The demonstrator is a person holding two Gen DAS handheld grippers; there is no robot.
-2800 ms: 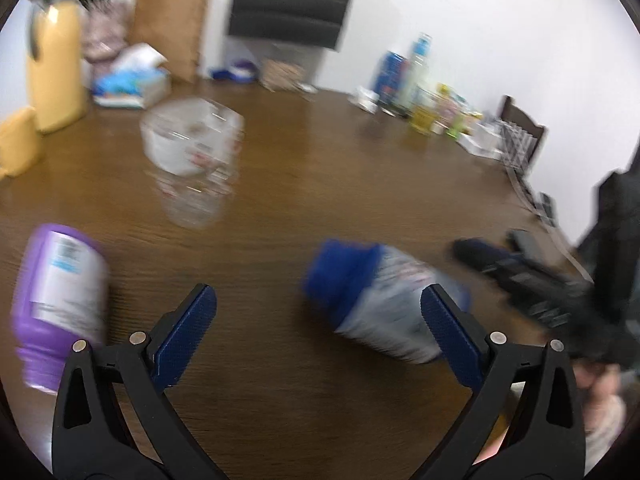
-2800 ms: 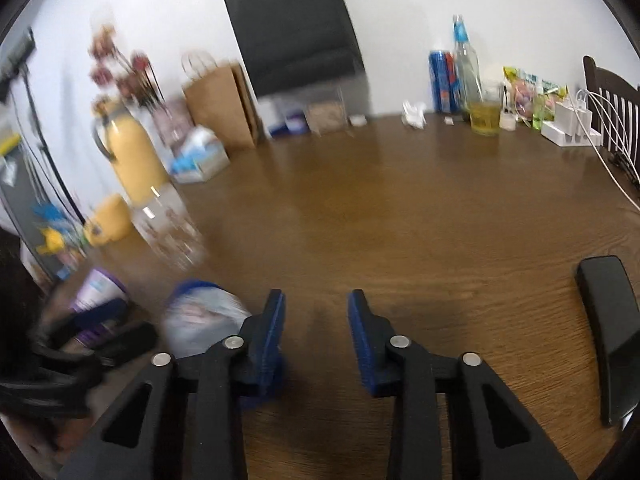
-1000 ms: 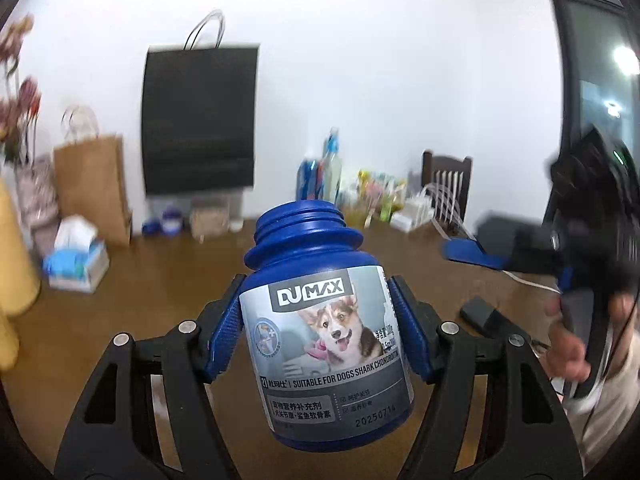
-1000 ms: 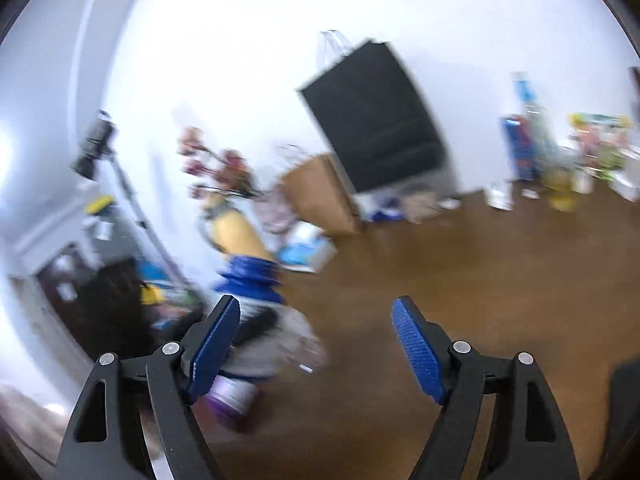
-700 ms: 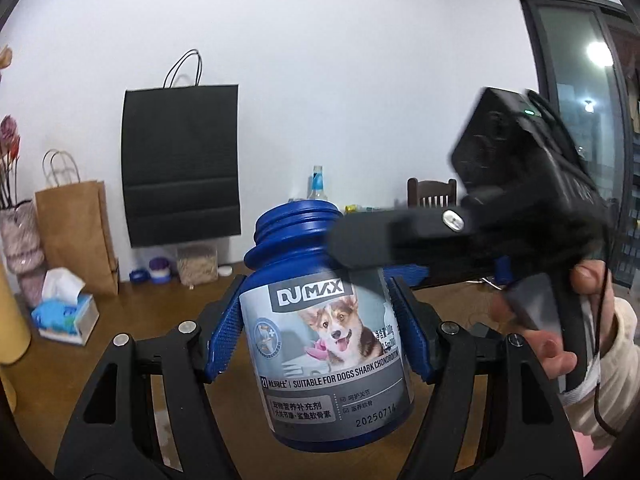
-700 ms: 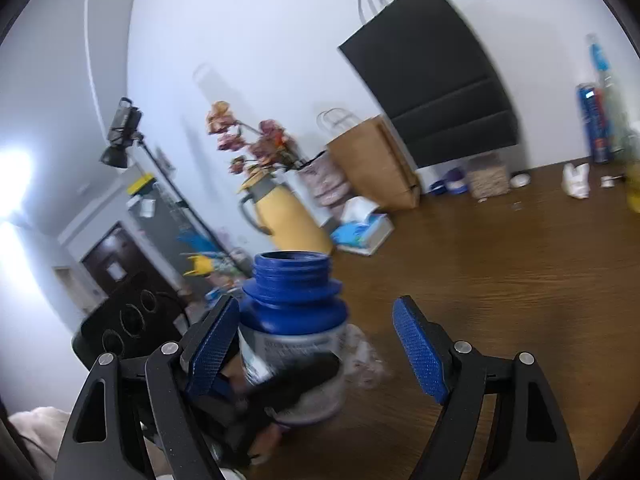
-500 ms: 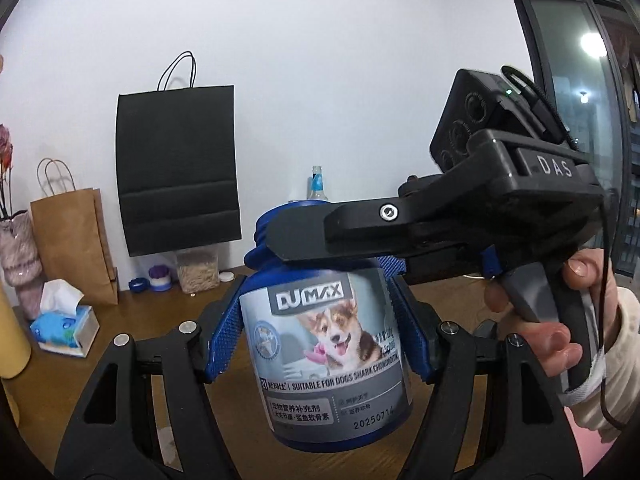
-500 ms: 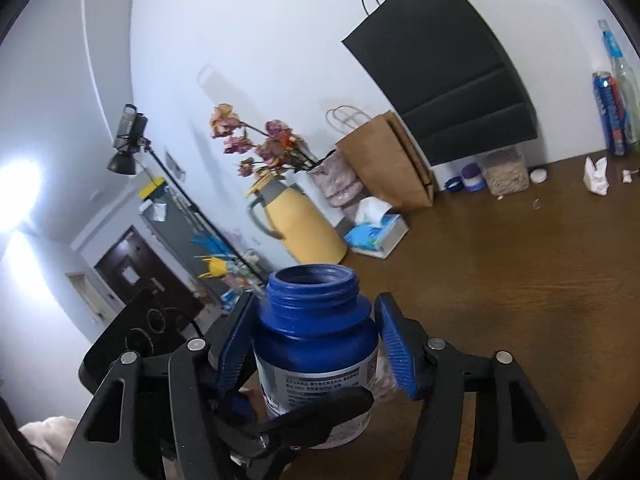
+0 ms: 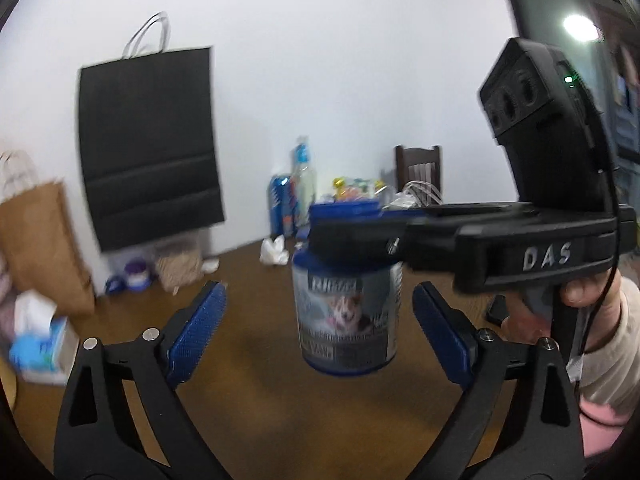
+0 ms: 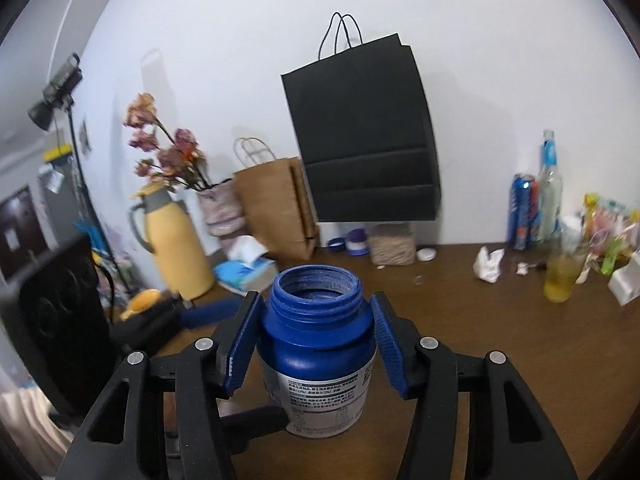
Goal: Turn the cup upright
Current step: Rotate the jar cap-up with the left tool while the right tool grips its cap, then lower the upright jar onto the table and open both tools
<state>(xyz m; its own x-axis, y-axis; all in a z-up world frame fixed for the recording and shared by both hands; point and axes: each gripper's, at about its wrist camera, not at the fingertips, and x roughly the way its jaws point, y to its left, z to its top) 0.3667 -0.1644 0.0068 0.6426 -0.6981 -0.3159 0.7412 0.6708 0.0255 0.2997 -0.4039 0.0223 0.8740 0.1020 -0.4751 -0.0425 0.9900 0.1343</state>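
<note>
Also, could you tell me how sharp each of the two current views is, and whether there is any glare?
Left wrist view: motion-blurred, the blue bottle label smeared; a ceiling light flares at upper right. Right wrist view: the bottle and right gripper are crisp, the edges soften, and the black bag bows from fisheye distortion.

Even, moderately bright indoor light fills both views. In the left wrist view a round ceiling lamp (image 9: 580,28) glares at upper right, and motion blur smears the blue, label-wrapped plastic jar (image 9: 347,312) and the flat black paper bag (image 9: 148,144) left of it. The right wrist view is sharper: the jar (image 10: 316,344) is crisp, and a soft shadow falls right of the bag (image 10: 364,132). Fisheye distortion bends and darkens all edges.
</note>
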